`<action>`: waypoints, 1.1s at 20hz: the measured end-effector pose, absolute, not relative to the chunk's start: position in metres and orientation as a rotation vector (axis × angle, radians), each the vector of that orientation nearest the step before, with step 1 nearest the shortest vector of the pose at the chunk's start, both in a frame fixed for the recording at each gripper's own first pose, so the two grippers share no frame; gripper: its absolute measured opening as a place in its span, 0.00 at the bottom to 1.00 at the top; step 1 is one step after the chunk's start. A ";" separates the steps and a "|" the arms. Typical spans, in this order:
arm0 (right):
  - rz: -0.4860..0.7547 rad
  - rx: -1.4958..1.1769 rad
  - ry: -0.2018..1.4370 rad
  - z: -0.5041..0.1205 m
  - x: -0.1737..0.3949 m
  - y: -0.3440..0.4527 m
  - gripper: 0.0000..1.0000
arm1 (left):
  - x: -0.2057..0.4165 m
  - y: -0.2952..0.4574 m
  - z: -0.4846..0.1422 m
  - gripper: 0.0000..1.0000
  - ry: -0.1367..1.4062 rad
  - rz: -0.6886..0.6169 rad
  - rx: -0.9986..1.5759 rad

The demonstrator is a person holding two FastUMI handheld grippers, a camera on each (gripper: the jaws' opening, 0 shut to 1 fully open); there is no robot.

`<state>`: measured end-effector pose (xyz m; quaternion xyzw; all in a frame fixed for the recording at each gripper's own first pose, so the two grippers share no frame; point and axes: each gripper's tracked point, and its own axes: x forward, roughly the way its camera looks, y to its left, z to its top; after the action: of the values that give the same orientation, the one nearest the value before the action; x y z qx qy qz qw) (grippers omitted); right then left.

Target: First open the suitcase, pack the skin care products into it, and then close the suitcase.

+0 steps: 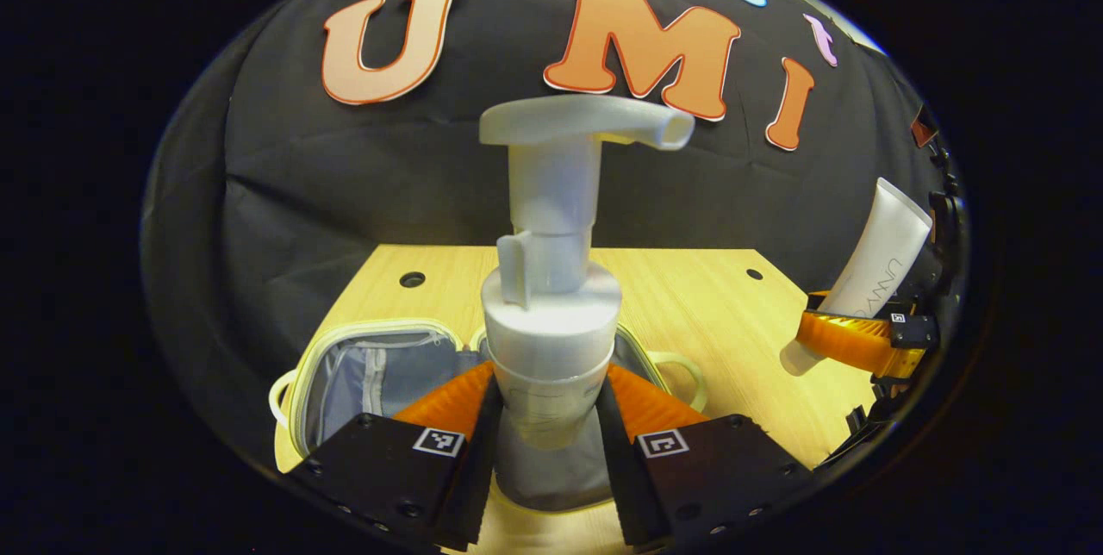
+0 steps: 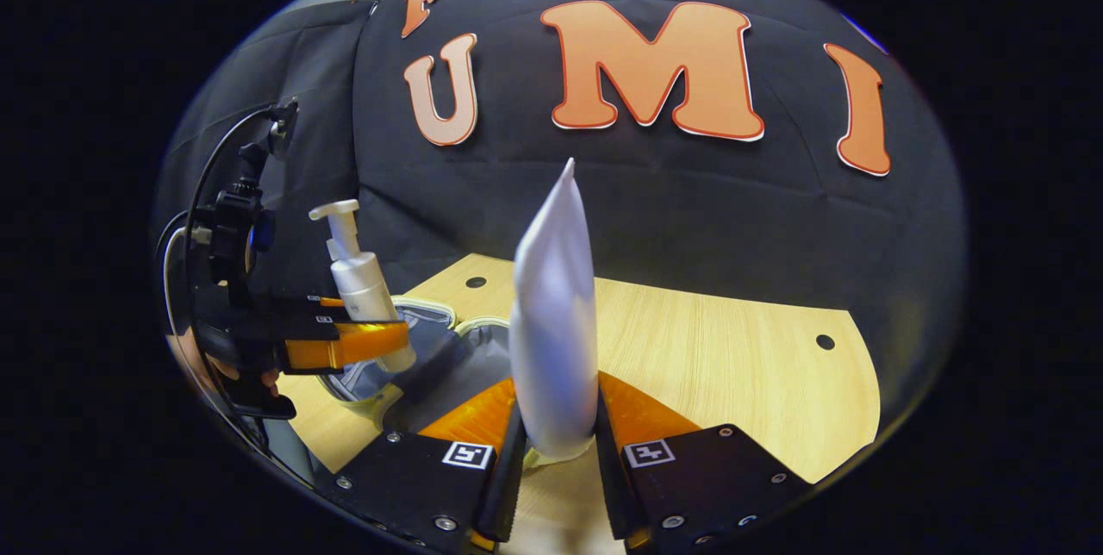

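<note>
A pump bottle [image 1: 548, 314] is clamped upright between the left gripper's [image 1: 548, 430] jaws above the open suitcase [image 1: 379, 370]; a white tube [image 2: 556, 322] is clamped in the right gripper's [image 2: 556, 443] jaws over the table [image 2: 732, 357].

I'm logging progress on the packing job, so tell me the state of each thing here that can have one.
Suitcase: open on the table, grey lining showing.
Pump bottle: upright, lifted above the suitcase.
Tube: upright, held off the table.
Left gripper: shut on the pump bottle.
Right gripper: shut on the tube.
</note>
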<state>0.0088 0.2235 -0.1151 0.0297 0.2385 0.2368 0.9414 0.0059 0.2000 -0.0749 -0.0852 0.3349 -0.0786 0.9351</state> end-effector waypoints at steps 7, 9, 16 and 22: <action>0.440 0.065 0.533 -0.130 -0.002 0.257 0.42 | -0.005 0.191 -0.119 0.58 0.825 -0.267 -0.161; 0.457 0.051 0.555 -0.137 -0.004 0.261 0.42 | 0.003 0.185 -0.128 0.58 0.864 -0.283 -0.147; 0.507 0.072 0.620 -0.165 0.006 0.258 0.42 | -0.019 0.161 -0.168 0.59 1.033 -0.238 -0.141; 0.535 0.091 0.655 -0.180 0.020 0.256 0.42 | -0.024 0.162 -0.201 0.59 1.205 -0.188 -0.121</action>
<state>0.0195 0.2560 -0.1800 0.0441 0.3176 0.2596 0.9109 -0.0236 0.1618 -0.2011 -0.0569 0.5656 -0.0880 0.8180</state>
